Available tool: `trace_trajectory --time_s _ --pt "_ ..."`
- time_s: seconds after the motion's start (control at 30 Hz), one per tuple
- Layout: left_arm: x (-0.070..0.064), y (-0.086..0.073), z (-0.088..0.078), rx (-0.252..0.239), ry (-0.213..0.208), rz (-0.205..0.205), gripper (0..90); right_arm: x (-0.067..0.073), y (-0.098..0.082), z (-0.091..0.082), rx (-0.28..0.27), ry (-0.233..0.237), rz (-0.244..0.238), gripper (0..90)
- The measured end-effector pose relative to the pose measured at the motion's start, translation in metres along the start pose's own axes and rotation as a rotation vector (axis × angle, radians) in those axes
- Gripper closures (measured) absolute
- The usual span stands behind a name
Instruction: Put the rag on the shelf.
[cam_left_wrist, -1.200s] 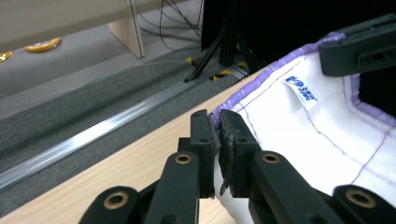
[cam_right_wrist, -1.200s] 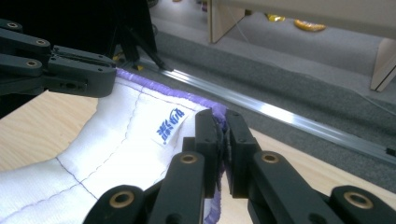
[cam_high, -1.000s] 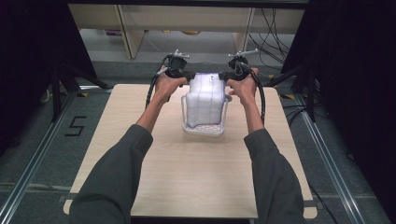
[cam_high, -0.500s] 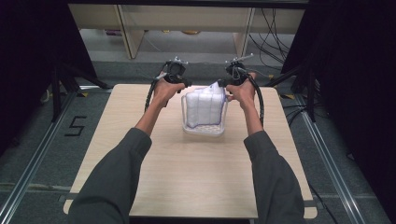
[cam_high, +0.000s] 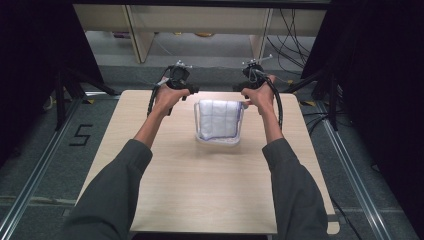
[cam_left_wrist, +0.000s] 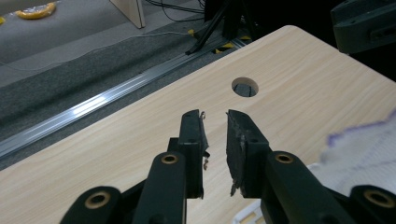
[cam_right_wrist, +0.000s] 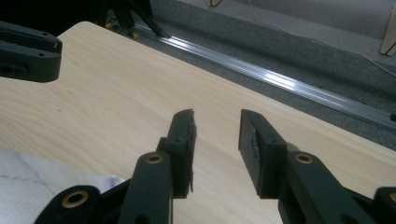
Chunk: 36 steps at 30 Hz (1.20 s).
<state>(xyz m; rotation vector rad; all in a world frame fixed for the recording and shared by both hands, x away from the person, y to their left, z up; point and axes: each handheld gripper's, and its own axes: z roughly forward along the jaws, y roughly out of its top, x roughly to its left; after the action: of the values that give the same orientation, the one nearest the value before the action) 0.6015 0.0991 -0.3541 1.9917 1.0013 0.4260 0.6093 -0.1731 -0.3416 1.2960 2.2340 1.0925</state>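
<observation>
High view, items by descending size. Surface (cam_high: 200, 190): pale wood-grain top, rounded corners, standing on grey carpeted floor (cam_high: 30, 165) with aluminium rails along both sides; a round hole (cam_left_wrist: 244, 87) near one far corner shows in the left gripper view. Person: two forearms in dark grey sleeves (cam_high: 125, 170) entering from the bottom edge, each hand gripping a black tool at the far end of the surface. Cloth (cam_high: 218, 120): white quilted material with violet stitching and edging, draped over a pale frame or container beneath it whose kind cannot be told; it sits at the centre of the far half of the surface, between the two hands.

Left claw (cam_left_wrist: 215, 140): jaws parted by a narrow gap, nothing between them, worn pads visible; held above bare wood just to the left of the cloth, whose edge appears at the lower right of the left gripper view. Right claw (cam_right_wrist: 217, 140): jaws set wider apart, nothing between them; held above bare wood just to the right of the cloth, a corner of which lies at the lower left of the right gripper view. Black cables trail from each tool along the wrists.
</observation>
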Motion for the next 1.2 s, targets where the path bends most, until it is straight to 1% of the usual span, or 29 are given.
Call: trace_trajectory --time_s 0.03,0.07,0.1,0.13,0.2,0.23,0.27,0.3,0.37,0.4,0.43,0.47,0.5,0.53,0.57,0.6,0.63,0.7,0.73,0.77,0.8,0.83,0.87,0.97,1.0,1.03,1.07,1.13,1.2 --pt "0.000 -0.001 -0.001 -0.008 -0.005 -0.018 73.5 -0.001 0.000 -0.001 -0.008 -0.002 -0.010 65.1" --pt "0.000 -0.002 -0.003 -0.011 -0.010 -0.023 72.6 -0.002 0.001 -0.004 -0.009 0.000 -0.019 64.9" --pt "0.000 -0.003 -0.005 -0.008 -0.012 -0.021 72.3 -0.003 0.001 -0.006 -0.012 0.002 -0.008 64.5" --pt "0.000 -0.004 -0.006 -0.008 -0.013 -0.020 71.4 -0.004 0.001 -0.008 -0.016 -0.005 -0.013 64.4" --pt "0.001 -0.006 -0.009 -0.006 -0.017 -0.023 69.5 -0.003 0.000 -0.012 -0.010 -0.005 0.014 64.5" --pt "0.001 -0.007 -0.010 -0.004 -0.017 -0.022 69.2 -0.005 0.000 -0.014 -0.015 0.001 -0.001 64.5" --pt "0.002 -0.008 -0.011 -0.007 -0.018 -0.022 69.0 -0.006 -0.001 -0.016 -0.022 -0.003 -0.008 64.5" --pt "0.004 -0.009 -0.013 -0.010 -0.018 -0.024 68.9 -0.006 -0.001 -0.019 -0.010 0.000 0.014 64.5" --pt "0.005 -0.012 -0.015 -0.016 -0.023 -0.037 67.8 -0.008 -0.002 -0.022 -0.022 -0.006 -0.003 64.1" --pt "0.005 -0.013 -0.017 -0.012 -0.025 -0.033 67.4 -0.007 -0.003 -0.025 -0.010 -0.006 0.012 63.8" --pt "0.006 -0.013 -0.018 -0.011 -0.024 -0.031 66.7 -0.008 -0.004 -0.025 -0.030 -0.002 -0.005 63.1" --pt "0.006 -0.014 -0.020 -0.015 -0.021 -0.038 65.7 -0.007 -0.004 -0.027 -0.019 0.002 0.011 62.1" --pt "0.006 -0.014 -0.022 -0.013 -0.022 -0.048 63.7 -0.009 -0.005 -0.028 -0.033 -0.004 -0.012 60.6" --pt "0.005 -0.015 -0.024 -0.015 -0.025 -0.062 60.4 -0.007 -0.006 -0.030 -0.043 0.003 -0.007 58.9" --pt "0.004 -0.015 -0.026 -0.012 -0.030 -0.066 56.6 -0.006 -0.006 -0.033 -0.028 0.004 0.007 56.0" --pt "0.002 -0.015 -0.029 -0.006 -0.031 -0.061 53.7 -0.005 -0.007 -0.036 -0.026 0.010 0.013 53.7" --pt "0.001 -0.015 -0.031 0.003 -0.031 -0.047 51.8 -0.004 -0.007 -0.039 -0.035 0.012 0.013 51.9" --pt "-0.004 -0.014 -0.034 -0.001 -0.034 -0.047 47.8 -0.002 -0.006 -0.043 -0.048 0.012 0.005 48.3" --pt "-0.005 -0.013 -0.036 -0.004 -0.035 -0.042 46.6 0.000 -0.005 -0.046 -0.047 0.017 0.008 47.5" --pt "-0.007 -0.013 -0.038 -0.006 -0.037 -0.047 44.9 0.001 -0.005 -0.048 -0.052 0.015 0.009 46.9" --pt "-0.008 -0.012 -0.039 -0.004 -0.037 -0.045 44.0 0.001 -0.005 -0.050 -0.067 0.024 -0.009 46.0" --pt "-0.009 -0.012 -0.040 -0.007 -0.038 -0.048 43.0 0.005 -0.004 -0.053 -0.056 0.023 0.012 45.4" --pt "-0.010 -0.012 -0.041 -0.006 -0.038 -0.050 41.8 0.005 -0.004 -0.054 -0.067 0.036 -0.003 44.8" --pt "-0.012 -0.013 -0.045 0.003 -0.045 -0.049 38.5 0.011 -0.004 -0.058 -0.081 0.044 -0.020 43.5" --pt "-0.012 -0.013 -0.046 0.001 -0.043 -0.045 38.2 0.013 -0.004 -0.060 -0.082 0.045 -0.013 43.5" --pt "-0.012 -0.014 -0.048 -0.001 -0.042 -0.046 37.9 0.013 -0.004 -0.061 -0.085 0.047 -0.028 43.4" --pt "-0.013 -0.014 -0.049 -0.009 -0.044 -0.054 37.5 0.015 -0.005 -0.062 -0.084 0.061 -0.017 43.2" --pt "-0.013 -0.015 -0.052 -0.013 -0.047 -0.056 37.3 0.017 -0.006 -0.063 -0.087 0.057 -0.029 42.6" --pt "-0.014 -0.016 -0.056 -0.012 -0.045 -0.051 36.7 0.018 -0.008 -0.064 -0.082 0.064 -0.022 42.2"
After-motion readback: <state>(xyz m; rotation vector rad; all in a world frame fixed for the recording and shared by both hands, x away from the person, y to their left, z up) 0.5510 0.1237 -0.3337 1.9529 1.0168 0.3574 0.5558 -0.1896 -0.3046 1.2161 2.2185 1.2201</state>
